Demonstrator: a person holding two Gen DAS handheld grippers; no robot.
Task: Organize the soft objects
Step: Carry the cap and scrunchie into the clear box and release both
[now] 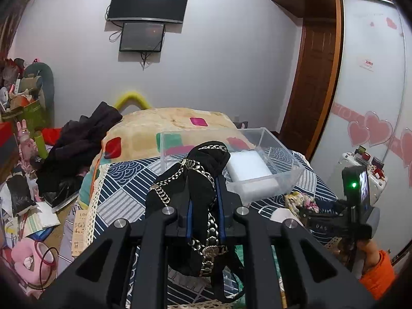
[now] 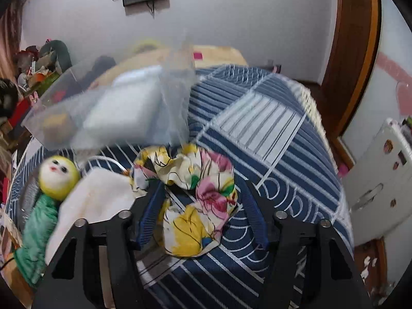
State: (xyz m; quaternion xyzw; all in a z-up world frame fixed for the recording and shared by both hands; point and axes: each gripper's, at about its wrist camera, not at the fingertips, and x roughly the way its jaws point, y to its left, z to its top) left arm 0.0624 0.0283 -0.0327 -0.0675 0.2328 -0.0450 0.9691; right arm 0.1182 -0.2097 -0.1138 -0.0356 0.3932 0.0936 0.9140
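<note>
Black scarf (image 1: 195, 180): gold chain print; clamped between the jaws of the left hand-held gripper (image 1: 204, 206), lifted above the bed.
Flowered scrunchie (image 2: 195, 195): lies on the bedspread between the spread, released jaws of the right hand-held gripper (image 2: 200, 213).
Step in hand: likely carrying the scarf to the clear box (image 1: 283, 164); scrunchie pickup pending.
Next move: advance left over the box rim, release; close right on the scrunchie.
Nearby: doll (image 2: 49, 198), white cloth (image 2: 95, 198).
Surface: bed (image 2: 283, 154), blue patterned cover.
Room: wall-mounted TV (image 1: 148, 2).
</note>
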